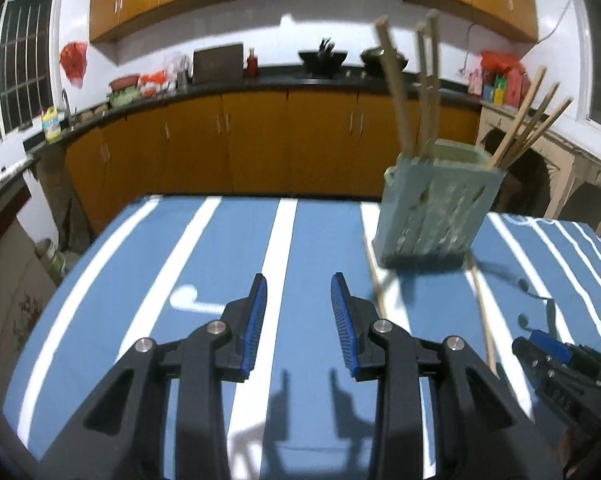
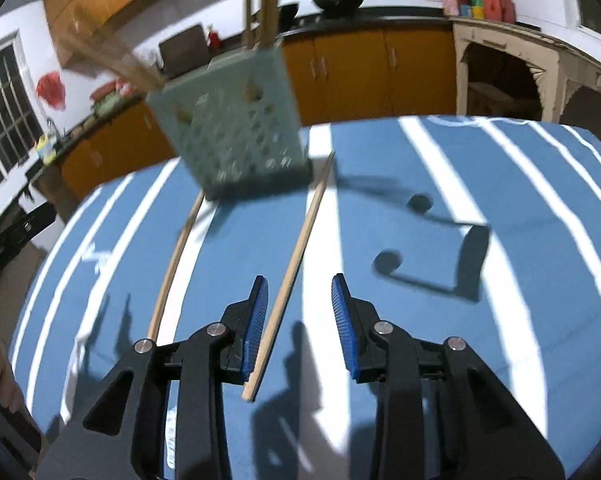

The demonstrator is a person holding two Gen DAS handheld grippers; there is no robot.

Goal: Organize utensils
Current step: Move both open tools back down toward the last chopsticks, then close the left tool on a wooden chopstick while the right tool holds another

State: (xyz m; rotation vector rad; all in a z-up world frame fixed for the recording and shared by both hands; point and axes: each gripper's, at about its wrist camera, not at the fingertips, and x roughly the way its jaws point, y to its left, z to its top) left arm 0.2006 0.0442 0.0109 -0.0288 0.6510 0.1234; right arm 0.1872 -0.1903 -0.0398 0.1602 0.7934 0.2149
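nearest the right wrist camera, the right tool [image 2: 299, 300] is hovering with its blue ribbed pads spread apart and gripping nothing, just over the blue cloth-covered counter with white stripes [image 2: 380, 208]. one loose pale wooden chopstick [image 2: 290, 270] is lying on the cloth, its near end passing between the spread pads closer to the left one; whether it is touching that pad cannot be told. a second loose wooden chopstick [image 2: 176, 256] is lying to its left, roughly parallel, its far end running toward the base of the holder. beyond both sticks, the pale green perforated plastic chopstick holder [image 2: 236, 128] is sitting on the cloth, blurred and looking tilted, with several wooden chopsticks in the holder [image 2: 266, 8] poking up out of its top.

from the left wrist camera, the left tool [image 1: 298, 300] is also being held released, pads wide and empty, above a bare stretch of the striped cloth. to its right the same two loose sticks are showing, one [image 1: 374, 276] just beside the right pad and the other [image 1: 482, 316] farther right, near where the right tool [image 1: 548, 348] is edging into the lower right corner. the green holder [image 1: 436, 212] is standing farther back on the right, with bundles of sticks [image 1: 424, 80] leaning out of it to both sides. behind the counter, orange-brown kitchen cabinets [image 1: 260, 136] are lining the far wall.
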